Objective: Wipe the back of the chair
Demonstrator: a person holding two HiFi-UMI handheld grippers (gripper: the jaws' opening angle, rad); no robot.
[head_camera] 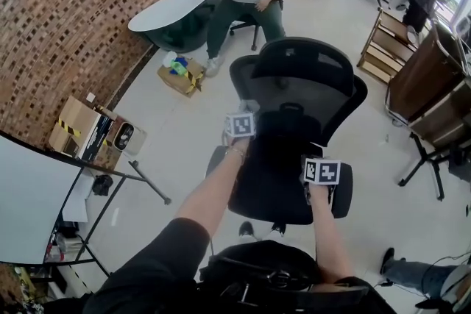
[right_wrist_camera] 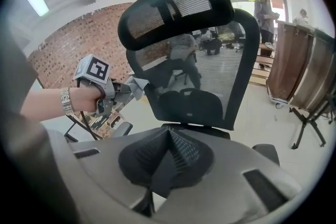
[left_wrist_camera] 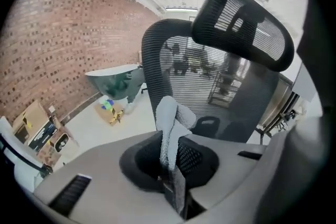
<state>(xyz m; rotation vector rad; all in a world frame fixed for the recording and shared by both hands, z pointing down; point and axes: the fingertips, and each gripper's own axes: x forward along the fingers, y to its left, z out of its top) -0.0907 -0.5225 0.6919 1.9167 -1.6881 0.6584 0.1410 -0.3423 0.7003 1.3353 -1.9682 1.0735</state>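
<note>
Grey cloth (left_wrist_camera: pixel 169 123) is pinched tight between the left gripper (left_wrist_camera: pixel 170 157) jaws, right by the edge of the mesh chair back (left_wrist_camera: pixel 220 86) ahead. Right gripper (right_wrist_camera: pixel 167 147) jaws are pressed together on nothing, chair back straight ahead.

The chair (head_camera: pixel 294 121) ahead of both grippers is black all over, its back a fine striped mesh (see-through in both gripper views). Between the black, dot-textured jaws of the grey left gripper (left_wrist_camera: pixel 170 170) is a pale grey-white cloth (left_wrist_camera: pixel 169 123). The right gripper (right_wrist_camera: pixel 164 165) is the same grey and black. Each marker cube (head_camera: pixel 241 124) carries black-and-white squares. Left of the left gripper, the wall (left_wrist_camera: pixel 52 44) is red-brown brick; the floor (head_camera: pixel 184 136) is pale cream.
</note>
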